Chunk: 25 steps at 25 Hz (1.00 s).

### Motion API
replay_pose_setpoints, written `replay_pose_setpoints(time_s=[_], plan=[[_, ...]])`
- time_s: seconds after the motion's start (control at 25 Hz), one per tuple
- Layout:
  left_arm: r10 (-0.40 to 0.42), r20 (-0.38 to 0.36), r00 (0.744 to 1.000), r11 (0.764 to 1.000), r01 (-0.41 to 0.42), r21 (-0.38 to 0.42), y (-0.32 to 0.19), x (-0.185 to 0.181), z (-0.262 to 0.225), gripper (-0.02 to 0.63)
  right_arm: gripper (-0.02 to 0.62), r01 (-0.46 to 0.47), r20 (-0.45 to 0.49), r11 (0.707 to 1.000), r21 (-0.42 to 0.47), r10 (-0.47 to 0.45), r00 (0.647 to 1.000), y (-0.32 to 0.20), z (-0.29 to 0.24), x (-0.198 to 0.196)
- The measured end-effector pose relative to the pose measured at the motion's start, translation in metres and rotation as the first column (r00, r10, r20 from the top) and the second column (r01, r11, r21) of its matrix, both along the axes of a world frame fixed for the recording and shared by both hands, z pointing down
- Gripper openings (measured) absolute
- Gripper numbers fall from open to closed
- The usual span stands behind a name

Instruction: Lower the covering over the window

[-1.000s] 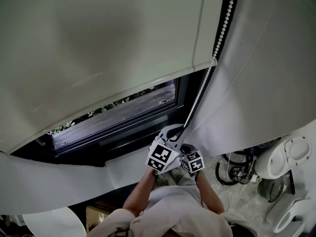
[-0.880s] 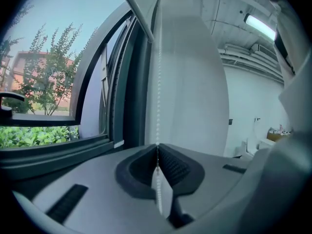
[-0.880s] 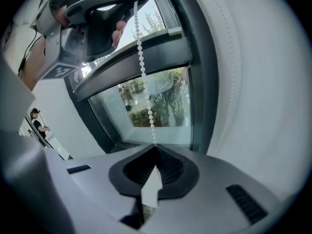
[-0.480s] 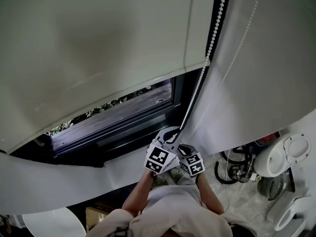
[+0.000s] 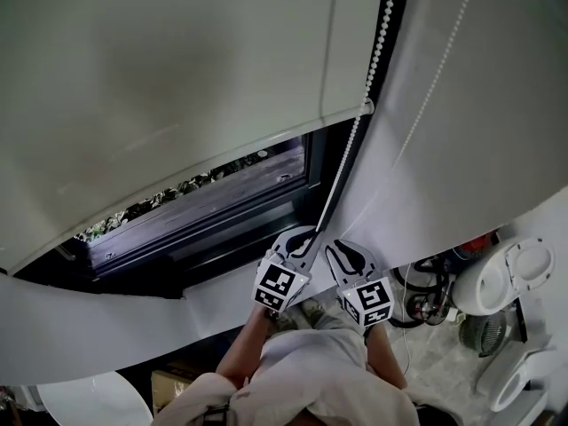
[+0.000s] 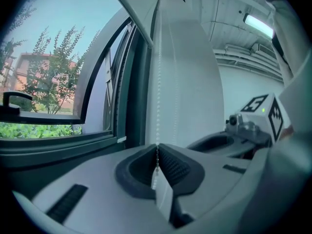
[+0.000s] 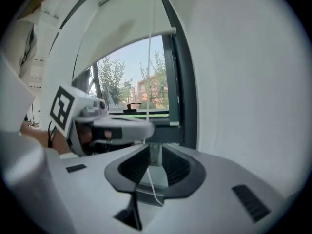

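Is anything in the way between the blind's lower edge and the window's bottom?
Nothing visible does. Below the blind only bare glass and the dark window frame show; the bead chain hangs off to the side.

Dark-framed window [image 5: 222,224], white wall [image 5: 470,185] beside

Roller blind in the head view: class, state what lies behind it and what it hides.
Below the roller blind show a dark window frame and a strip of glass with greenery outside. The window's upper part is covered and cannot be seen.

Blind [image 5: 177,78] above window [image 5: 204,204], bead chain [image 5: 348,149] at its right
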<state>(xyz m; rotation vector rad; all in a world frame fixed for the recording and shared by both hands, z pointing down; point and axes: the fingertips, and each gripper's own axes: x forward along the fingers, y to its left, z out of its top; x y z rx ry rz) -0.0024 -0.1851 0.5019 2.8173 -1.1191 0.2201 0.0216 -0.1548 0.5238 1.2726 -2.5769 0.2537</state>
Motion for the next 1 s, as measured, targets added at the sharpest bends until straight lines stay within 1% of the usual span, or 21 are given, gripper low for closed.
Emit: replay_pose_setpoints(time_s=[0.08, 0.2, 0.32, 0.52, 0.68, 0.84, 0.92, 0.96, 1.0], plan=[[0.001, -0.003, 1.0, 1.0, -0.001, 0.002, 0.002, 0.0, 0.0, 0.018, 0.08, -0.01, 0.022, 0.998, 0.069, 0.009, 1.0, -0.002, -0.034, 0.003], [0.004, -0.009, 1.0, 1.0, -0.004, 0.006, 0.005, 0.0, -0.001, 0.018, 0.083, -0.007, 0.049, 0.985, 0.174, -0.002, 0.999, -0.005, -0.084, 0.001], [0.008, -0.011, 1.0, 1.0, -0.008, 0.008, 0.006, 0.002, -0.001, 0.018, 0.087, 0.019, 0.059, 0.964, 0.264, -0.036, 0.998, -0.009, -0.128, -0.005], [0.017, -0.009, 1.0, 1.0, -0.017, 0.01, 0.009, 0.005, 0.0, 0.018, 0.089, 0.047, 0.055, 0.925, 0.377, -0.073, 0.996, -0.016, -0.182, -0.018], [0.016, -0.008, 1.0, 1.0, -0.015, 0.023, 0.011, 0.007, -0.001, 0.018, 0.089, 0.056, 0.052, 0.899, 0.434, -0.087, 0.995, -0.024, -0.21, -0.027], [0.004, -0.015, 1.0, 0.999, -0.003, 0.036, 0.013, 0.006, -0.001, 0.018, 0.086, 0.056, 0.062, 0.881, 0.469, -0.096, 0.993, -0.027, -0.227, -0.033], [0.0, -0.018, 1.0, 0.999, 0.0, 0.042, 0.013, 0.007, -0.001, 0.018, 0.071, 0.042, 0.077, 0.874, 0.484, -0.091, 0.993, -0.028, -0.232, -0.033], [-0.001, -0.019, 1.0, 0.999, 0.002, 0.046, 0.012, 0.007, -0.001, 0.018, 0.038, 0.03, 0.09, 0.871, 0.49, -0.084, 0.992, -0.029, -0.234, -0.032], [-0.002, -0.02, 1.0, 0.999, 0.003, 0.049, 0.012, 0.007, -0.001, 0.018, 0.019, 0.014, 0.109, 0.87, 0.494, -0.078, 0.991, -0.029, -0.234, -0.031]])
